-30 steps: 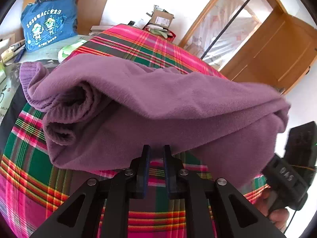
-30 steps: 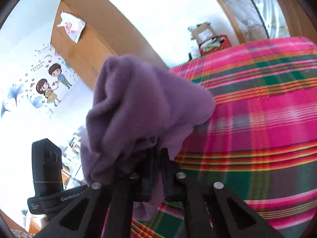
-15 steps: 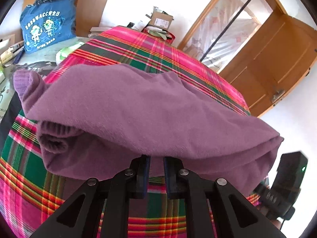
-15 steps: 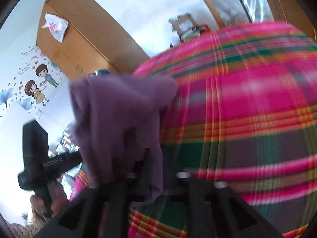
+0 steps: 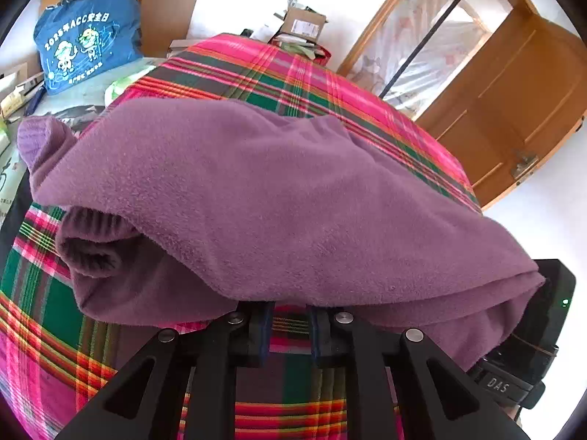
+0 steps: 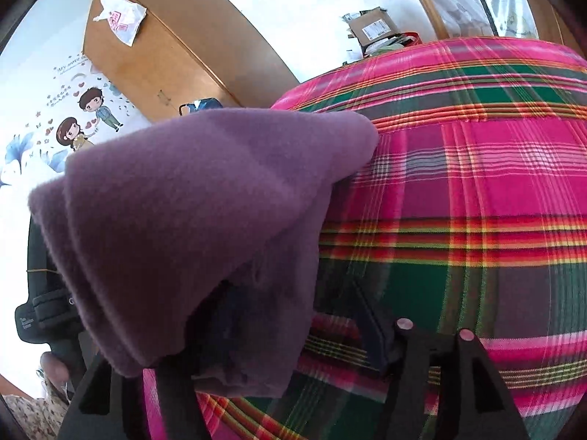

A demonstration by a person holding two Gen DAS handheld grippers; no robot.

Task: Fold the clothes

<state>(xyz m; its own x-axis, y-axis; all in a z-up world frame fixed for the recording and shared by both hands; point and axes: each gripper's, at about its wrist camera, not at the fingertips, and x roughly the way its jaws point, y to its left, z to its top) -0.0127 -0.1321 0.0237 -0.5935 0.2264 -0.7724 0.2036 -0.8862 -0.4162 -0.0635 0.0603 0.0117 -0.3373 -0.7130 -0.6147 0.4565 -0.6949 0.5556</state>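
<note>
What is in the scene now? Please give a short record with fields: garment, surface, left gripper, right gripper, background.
garment: purple fleece garment, folded over, ribbed cuff showing
surface: plaid bedcover, pink, green and red
left gripper: jaws opening, narrow gap, tips under the garment's edge
right gripper: jaws opening wide, garment draped over its left finger
background: blue bag, wooden door
</note>
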